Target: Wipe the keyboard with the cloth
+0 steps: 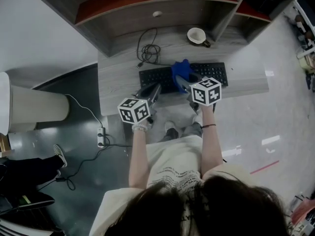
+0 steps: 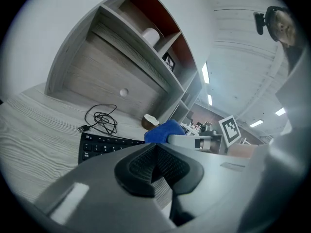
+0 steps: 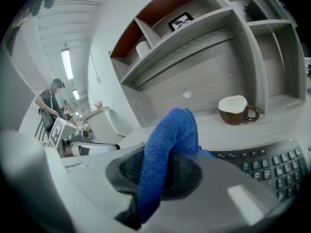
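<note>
A black keyboard lies across the grey desk. A blue cloth is bunched on the keyboard's middle, and my right gripper is shut on it. In the right gripper view the cloth stands up out of the jaws, with keys below on the right. My left gripper hangs at the keyboard's front left edge, apart from the cloth. Its pads meet with nothing between them. The left gripper view shows the keyboard's left end and the cloth beyond.
A coiled black cable lies behind the keyboard. A brown mug stands at the back right, under the shelf unit. The desk's front edge is just below the grippers. A power strip lies on the floor.
</note>
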A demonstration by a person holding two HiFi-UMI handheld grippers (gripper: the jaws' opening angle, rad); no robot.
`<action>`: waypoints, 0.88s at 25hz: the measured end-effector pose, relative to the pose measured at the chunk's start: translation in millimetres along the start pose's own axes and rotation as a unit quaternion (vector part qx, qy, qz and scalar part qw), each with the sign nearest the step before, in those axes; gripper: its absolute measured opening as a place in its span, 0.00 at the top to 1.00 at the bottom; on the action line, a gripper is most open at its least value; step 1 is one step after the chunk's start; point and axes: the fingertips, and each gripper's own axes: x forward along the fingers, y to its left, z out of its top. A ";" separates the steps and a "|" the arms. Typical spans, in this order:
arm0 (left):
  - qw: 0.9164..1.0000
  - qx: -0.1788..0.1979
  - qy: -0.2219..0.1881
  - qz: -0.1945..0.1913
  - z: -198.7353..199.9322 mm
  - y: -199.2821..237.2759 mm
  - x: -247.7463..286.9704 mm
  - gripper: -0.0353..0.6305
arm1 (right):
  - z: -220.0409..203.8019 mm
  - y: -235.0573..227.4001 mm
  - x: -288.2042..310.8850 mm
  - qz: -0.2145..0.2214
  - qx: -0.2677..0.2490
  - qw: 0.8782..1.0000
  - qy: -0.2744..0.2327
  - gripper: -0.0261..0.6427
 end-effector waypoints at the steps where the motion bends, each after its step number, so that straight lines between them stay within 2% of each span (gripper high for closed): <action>1: 1.000 0.000 -0.001 0.002 0.4 0.9 -1.5 0.94 | 0.0 1.3 1.0 0.002 0.000 1.000 0.000 0.87; 14: 0.999 -0.012 -0.021 0.048 6.4 13.5 -17.9 0.94 | -0.2 21.6 23.7 0.053 -0.012 0.998 0.025 0.87; 22: 0.994 -0.028 -0.044 0.092 9.8 26.2 -34.2 0.94 | 2.9 41.8 43.0 0.100 -0.031 0.993 0.046 0.87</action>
